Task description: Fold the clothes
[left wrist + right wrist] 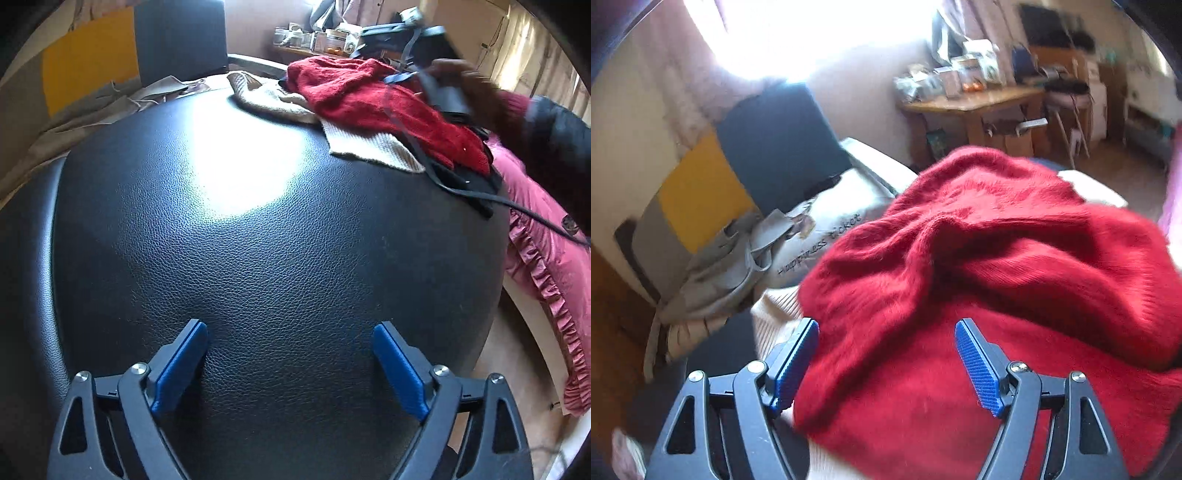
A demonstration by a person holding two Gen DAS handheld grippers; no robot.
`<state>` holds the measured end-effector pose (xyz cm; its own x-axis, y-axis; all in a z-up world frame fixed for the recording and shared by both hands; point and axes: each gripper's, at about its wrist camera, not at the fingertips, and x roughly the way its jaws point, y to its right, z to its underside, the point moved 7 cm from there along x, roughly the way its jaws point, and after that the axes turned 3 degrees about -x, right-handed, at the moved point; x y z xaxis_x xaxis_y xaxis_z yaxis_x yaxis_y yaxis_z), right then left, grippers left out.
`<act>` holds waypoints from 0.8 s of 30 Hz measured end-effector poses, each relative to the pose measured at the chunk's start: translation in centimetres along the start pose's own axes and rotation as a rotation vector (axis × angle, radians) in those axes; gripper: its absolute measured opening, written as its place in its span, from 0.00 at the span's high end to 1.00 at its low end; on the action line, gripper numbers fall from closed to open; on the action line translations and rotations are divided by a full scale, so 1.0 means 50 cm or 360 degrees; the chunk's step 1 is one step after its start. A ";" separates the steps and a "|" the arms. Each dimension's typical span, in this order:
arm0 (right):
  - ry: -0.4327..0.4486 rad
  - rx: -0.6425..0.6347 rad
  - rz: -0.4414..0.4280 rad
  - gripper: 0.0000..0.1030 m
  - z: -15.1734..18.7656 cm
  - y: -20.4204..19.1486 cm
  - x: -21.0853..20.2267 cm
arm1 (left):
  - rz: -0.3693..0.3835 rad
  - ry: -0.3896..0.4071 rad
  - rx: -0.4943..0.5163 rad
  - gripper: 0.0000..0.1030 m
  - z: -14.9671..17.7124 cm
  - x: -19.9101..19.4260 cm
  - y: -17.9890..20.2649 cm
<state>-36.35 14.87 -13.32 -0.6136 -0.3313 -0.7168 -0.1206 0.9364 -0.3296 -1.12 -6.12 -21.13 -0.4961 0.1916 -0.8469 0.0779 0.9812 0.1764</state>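
Note:
A fuzzy red sweater (pixel 979 258) lies crumpled on top of a clothes pile. My right gripper (pixel 886 323) hovers just over it, jaws apart, the blue pads (pixel 977 365) not pressing the cloth. A cream knit garment (pixel 775 314) shows under the sweater's left edge. In the left wrist view the red sweater (pixel 369 107), the cream knit (pixel 365 146) and a black garment (pixel 469 184) lie at the far right of a black leather surface (pixel 258 240). My left gripper (pixel 290 326) is open over bare leather, holding nothing. A hand holds the blurred right gripper (pixel 443 85) above the pile.
A pink ruffled fabric (pixel 546 258) hangs past the leather's right edge. A grey printed bag (pixel 738 251) and yellow, grey and dark cushions (pixel 701 199) lie at the left. A cluttered wooden table (pixel 971 99) stands behind. A thin dark cable (pixel 517 206) trails across the pile.

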 end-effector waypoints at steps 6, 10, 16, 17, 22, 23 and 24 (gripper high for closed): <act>-0.0053 0.0109 0.0067 0.64 -0.012 0.006 0.099 | 0.0051 -0.0004 -0.0030 0.08 -0.009 0.007 -0.001; -0.0036 -0.0033 0.0002 0.90 -0.028 -0.038 0.084 | 0.0067 -0.0002 -0.0097 0.43 -0.038 0.006 -0.021; -0.0014 -0.0174 -0.0400 0.92 0.058 -0.094 -0.063 | 0.0006 0.0099 -0.0085 0.52 -0.187 0.014 -0.034; -0.0030 -0.0152 -0.0434 0.92 0.083 -0.084 -0.085 | -0.0011 0.0122 -0.0045 0.51 -0.223 0.016 -0.022; -0.0064 -0.0093 -0.0335 0.54 0.226 0.017 -0.172 | -0.0113 0.0199 0.0234 0.49 -0.385 0.058 0.073; -0.0070 -0.0075 -0.0313 0.42 0.246 0.033 -0.179 | -0.0131 0.0207 0.0303 0.49 -0.414 0.073 0.098; -0.0075 -0.0056 -0.0291 0.42 0.265 0.049 -0.184 | -0.0114 0.0210 0.0354 0.49 -0.438 0.092 0.125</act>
<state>-20.64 18.67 -15.68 -0.5420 -0.5005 -0.6751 -0.2546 0.8634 -0.4357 -21.87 0.44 -12.93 -0.6145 0.1311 -0.7779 0.2193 0.9756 -0.0088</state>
